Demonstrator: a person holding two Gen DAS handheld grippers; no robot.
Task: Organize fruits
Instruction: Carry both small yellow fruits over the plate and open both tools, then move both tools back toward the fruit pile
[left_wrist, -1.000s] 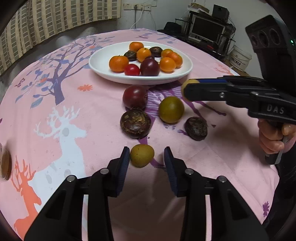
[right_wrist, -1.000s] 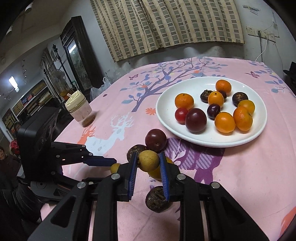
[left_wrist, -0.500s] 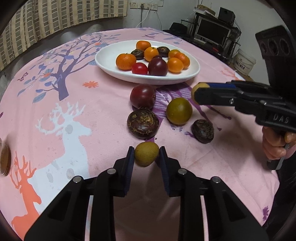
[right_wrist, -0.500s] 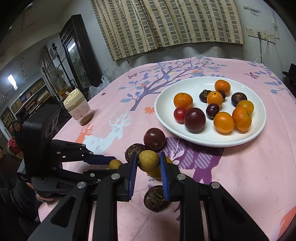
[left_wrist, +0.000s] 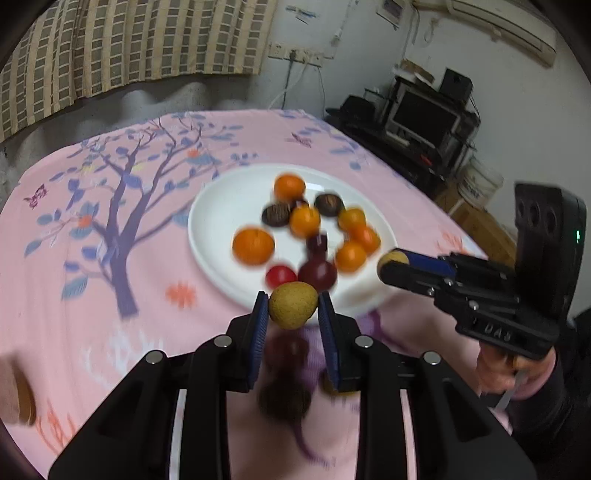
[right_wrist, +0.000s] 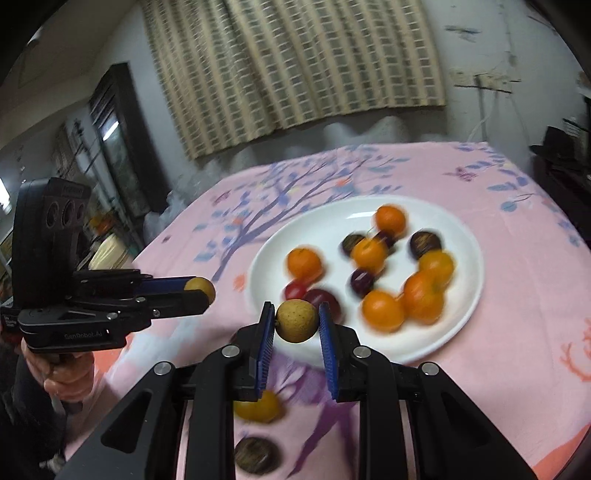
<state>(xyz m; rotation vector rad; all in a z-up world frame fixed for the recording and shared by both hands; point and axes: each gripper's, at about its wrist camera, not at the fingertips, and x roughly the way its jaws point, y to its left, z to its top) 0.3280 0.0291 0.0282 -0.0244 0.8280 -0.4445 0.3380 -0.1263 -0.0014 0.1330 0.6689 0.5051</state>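
Left gripper (left_wrist: 293, 309): clamping a small yellow-brown fruit (left_wrist: 293, 305) between its blue pads, raised above the worktop (left_wrist: 110, 332).
Right gripper (right_wrist: 296, 321): pinching a second yellow-brown fruit (right_wrist: 296, 320), likewise lifted.
White plate (right_wrist: 465, 295): lying just ahead of both grippers, holding oranges and dark plums.
Pink tree-print cloth is covering the worktop; checked curtain (right_wrist: 295, 62) is hanging behind.

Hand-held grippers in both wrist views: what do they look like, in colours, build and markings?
Both are matte black plastic with silver screw heads and ribbed blue pads on the fingers. Seen from the left wrist view, the right hand-held gripper carries embossed "DAS" lettering and a black box with three round openings and a green light. The left hand-held gripper reads "GenRobot.AI". Bare hands grip the handles; no cables visible.
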